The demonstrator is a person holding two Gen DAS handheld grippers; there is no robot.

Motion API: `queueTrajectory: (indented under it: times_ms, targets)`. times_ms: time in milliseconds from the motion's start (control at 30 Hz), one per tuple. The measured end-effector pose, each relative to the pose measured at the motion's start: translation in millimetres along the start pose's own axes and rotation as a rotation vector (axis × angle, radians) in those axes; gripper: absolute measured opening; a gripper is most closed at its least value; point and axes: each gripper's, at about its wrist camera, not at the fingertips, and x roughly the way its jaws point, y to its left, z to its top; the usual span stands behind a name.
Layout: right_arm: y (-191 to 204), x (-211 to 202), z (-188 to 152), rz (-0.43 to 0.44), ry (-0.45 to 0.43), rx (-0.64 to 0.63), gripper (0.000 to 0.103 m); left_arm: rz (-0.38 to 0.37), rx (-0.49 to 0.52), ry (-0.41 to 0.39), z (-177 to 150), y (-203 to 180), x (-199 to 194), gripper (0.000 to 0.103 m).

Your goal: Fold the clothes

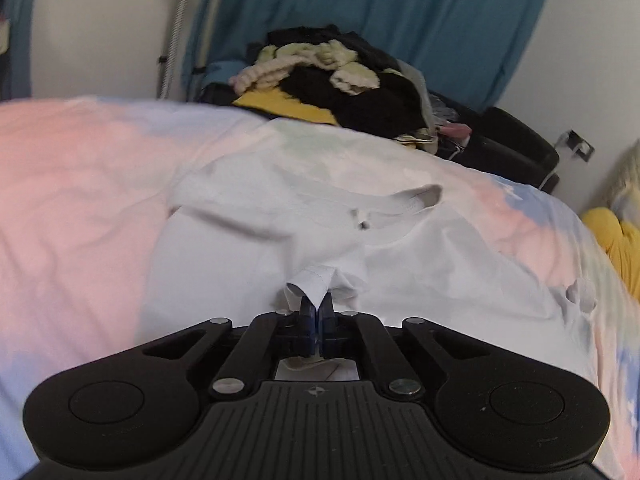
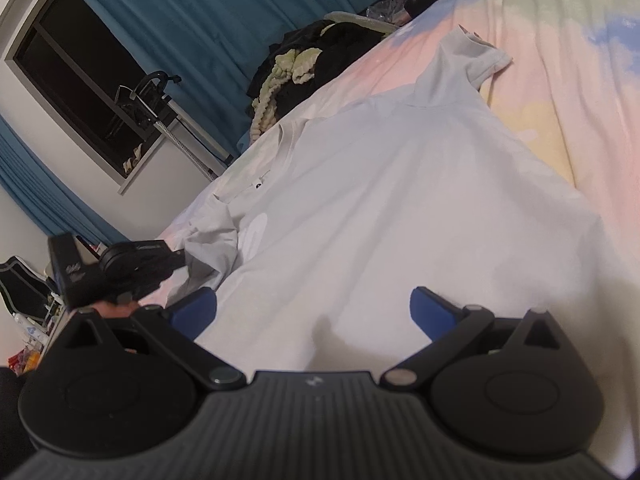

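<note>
A white T-shirt (image 1: 400, 260) lies spread on the bed, its collar (image 1: 424, 196) towards the far side. My left gripper (image 1: 316, 308) is shut on a hemmed fold of the shirt's sleeve, and the cloth rises in a small peak from its dark blue fingers. In the right wrist view the same shirt (image 2: 380, 200) runs away from me, with its other sleeve (image 2: 472, 56) flat at the far end. My right gripper (image 2: 314, 308) hovers open over the shirt's near part, with nothing between its blue pads (image 2: 196, 308). The left gripper (image 2: 182, 258) shows at the shirt's left edge.
A pastel pink, blue and yellow bed cover (image 1: 80, 180) lies under the shirt. Beyond the bed sits a pile of dark and cream clothes (image 1: 340, 80) in front of a blue curtain (image 1: 400, 8). A yellow cloth (image 1: 616, 240) lies at the right edge.
</note>
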Motion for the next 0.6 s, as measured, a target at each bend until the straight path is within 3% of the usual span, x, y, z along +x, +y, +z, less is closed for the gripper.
queueTrajectory:
  times_ms: [167, 300, 500, 567, 600]
  targets:
    - [0, 2, -1, 0.007, 0.006, 0.014, 0.103, -0.029, 0.080, 0.007, 33, -52, 26, 0.002]
    - [-3, 7, -1, 0.006, 0.014, 0.018, 0.103, 0.000, 0.156, 0.069, 30, -88, 66, 0.002]
    - [-9, 19, -2, -0.003, 0.024, 0.007, 0.103, 0.031, 0.194, 0.113, 3, -93, 106, 0.003]
    - [-9, 20, -1, -0.004, 0.019, -0.008, 0.103, 0.023, 0.197, 0.106, 0, -89, 108, 0.006]
    - [-9, 21, -1, -0.005, 0.018, -0.015, 0.103, 0.007, 0.194, 0.104, 1, -88, 105, 0.013]
